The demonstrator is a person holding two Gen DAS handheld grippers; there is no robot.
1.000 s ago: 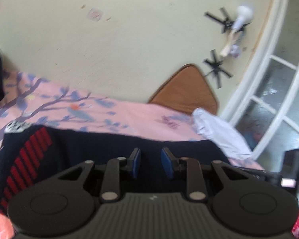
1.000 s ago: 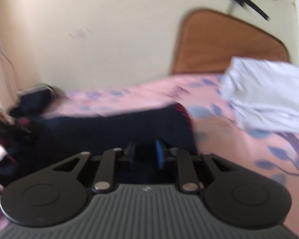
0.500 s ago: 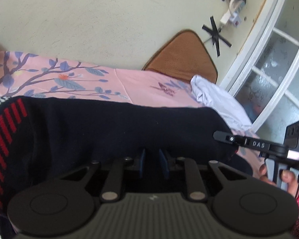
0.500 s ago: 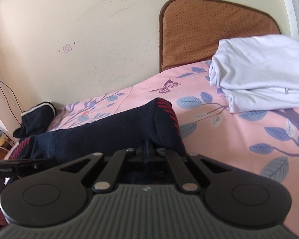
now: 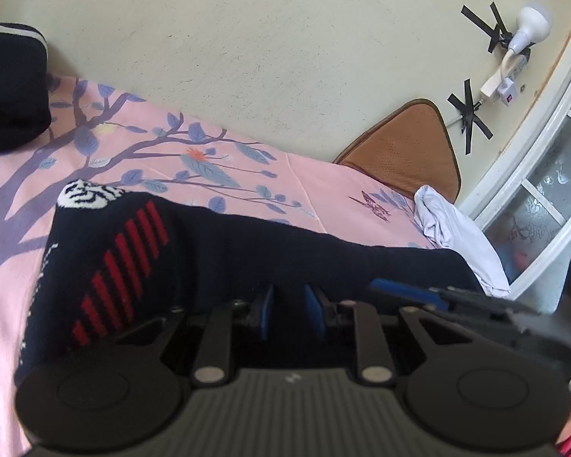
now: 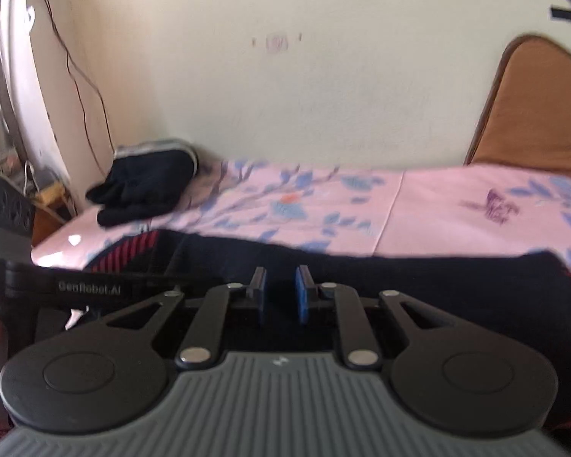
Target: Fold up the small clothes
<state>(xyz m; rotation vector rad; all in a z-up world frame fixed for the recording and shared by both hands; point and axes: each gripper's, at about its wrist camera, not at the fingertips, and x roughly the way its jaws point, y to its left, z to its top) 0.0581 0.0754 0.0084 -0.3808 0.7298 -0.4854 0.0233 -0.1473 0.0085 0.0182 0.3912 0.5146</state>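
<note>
While the dark gloves (image 6: 144, 186) sit folded at the bed's far left corner, a navy sock (image 5: 228, 259) with red stripes lies stretched across the pink floral bedsheet (image 5: 316, 190). Both left tongs (image 5: 288, 310) and right tongs (image 6: 279, 292) stand released over its near edge, pads parted, nothing between them. Further right, a folded white cloth (image 5: 456, 236) rests by a brown cushion (image 5: 411, 148).
</note>
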